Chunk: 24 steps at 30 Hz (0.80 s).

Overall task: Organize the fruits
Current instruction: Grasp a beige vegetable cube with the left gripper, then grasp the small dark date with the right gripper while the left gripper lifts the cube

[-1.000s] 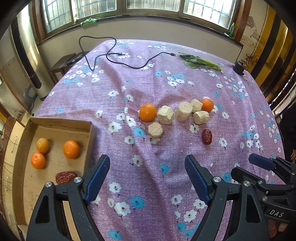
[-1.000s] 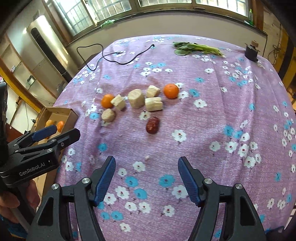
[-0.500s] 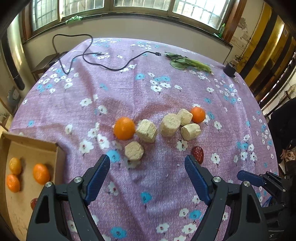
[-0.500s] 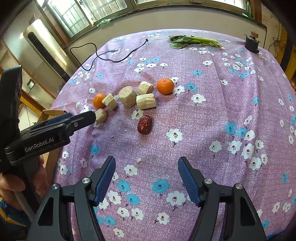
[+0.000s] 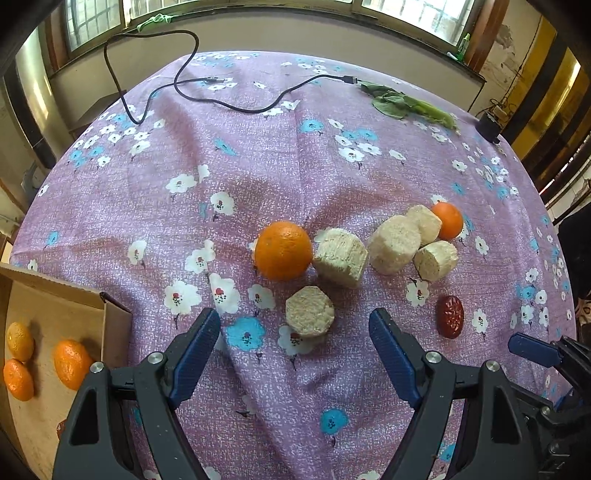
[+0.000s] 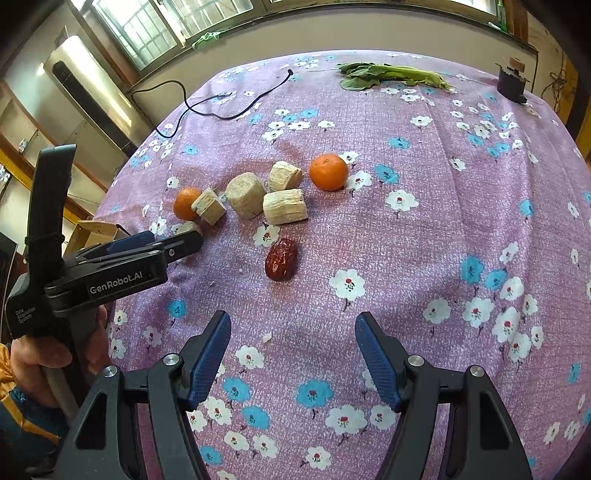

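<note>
Your table wears a purple cloth [image 5: 280, 155] with flowers, under windows [image 6: 147, 22]. A black cable [image 5: 229, 103] and greens [image 6: 391, 74] lie near its far edge. In the middle sit two oranges [image 5: 283, 250] [image 6: 328, 172], pale chunks [image 5: 340, 257] and a date [image 6: 281, 259], whose long side points away from you. A box [image 5: 48, 314] at the left edge holds three oranges [image 5: 72, 363]. Your left gripper [image 5: 294, 325] is wide apart over one chunk. Your right gripper [image 6: 293, 328] is wide apart, near the date.

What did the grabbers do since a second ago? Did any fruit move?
The left hand-held gripper moved forward from the cardboard box toward the pale chunk and big orange, jaws open. The right hand-held gripper edged toward the red date, also open. Nothing was grabbed; no fruit moved.
</note>
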Motion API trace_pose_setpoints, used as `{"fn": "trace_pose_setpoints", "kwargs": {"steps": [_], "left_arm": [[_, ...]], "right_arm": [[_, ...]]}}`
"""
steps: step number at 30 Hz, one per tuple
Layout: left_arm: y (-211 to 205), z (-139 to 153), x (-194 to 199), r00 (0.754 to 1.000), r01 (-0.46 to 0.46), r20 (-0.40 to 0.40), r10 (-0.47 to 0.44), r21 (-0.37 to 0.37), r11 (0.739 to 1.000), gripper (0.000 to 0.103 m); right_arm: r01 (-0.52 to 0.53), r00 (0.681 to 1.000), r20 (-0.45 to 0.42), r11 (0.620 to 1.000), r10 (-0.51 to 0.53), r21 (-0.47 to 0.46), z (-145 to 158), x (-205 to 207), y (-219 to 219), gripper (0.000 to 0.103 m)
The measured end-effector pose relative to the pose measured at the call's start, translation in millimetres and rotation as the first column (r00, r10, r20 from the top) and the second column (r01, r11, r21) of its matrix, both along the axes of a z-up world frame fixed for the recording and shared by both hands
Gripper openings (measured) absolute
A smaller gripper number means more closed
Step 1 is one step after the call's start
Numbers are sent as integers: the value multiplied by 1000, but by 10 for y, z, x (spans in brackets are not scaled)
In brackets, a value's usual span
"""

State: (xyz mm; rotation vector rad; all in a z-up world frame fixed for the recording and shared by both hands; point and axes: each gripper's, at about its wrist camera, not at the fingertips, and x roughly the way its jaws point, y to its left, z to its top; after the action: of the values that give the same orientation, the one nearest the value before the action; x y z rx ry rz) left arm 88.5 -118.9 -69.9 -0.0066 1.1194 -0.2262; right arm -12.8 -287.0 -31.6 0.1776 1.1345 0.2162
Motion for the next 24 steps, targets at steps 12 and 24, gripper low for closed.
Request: {"fn": "trace_pose_setpoints", "kwargs": {"steps": [12,24], "left_arm": [[-70,-73,60,999,50,8,-51,21,999,33],[70,105,-46,999,34,10,-34,-25,999,28]], "right_arm": [[-41,999,3,999,41,-31,-110,184,80,71],[-58,998,1,998,58,-27,-142,304,143,70]]}}
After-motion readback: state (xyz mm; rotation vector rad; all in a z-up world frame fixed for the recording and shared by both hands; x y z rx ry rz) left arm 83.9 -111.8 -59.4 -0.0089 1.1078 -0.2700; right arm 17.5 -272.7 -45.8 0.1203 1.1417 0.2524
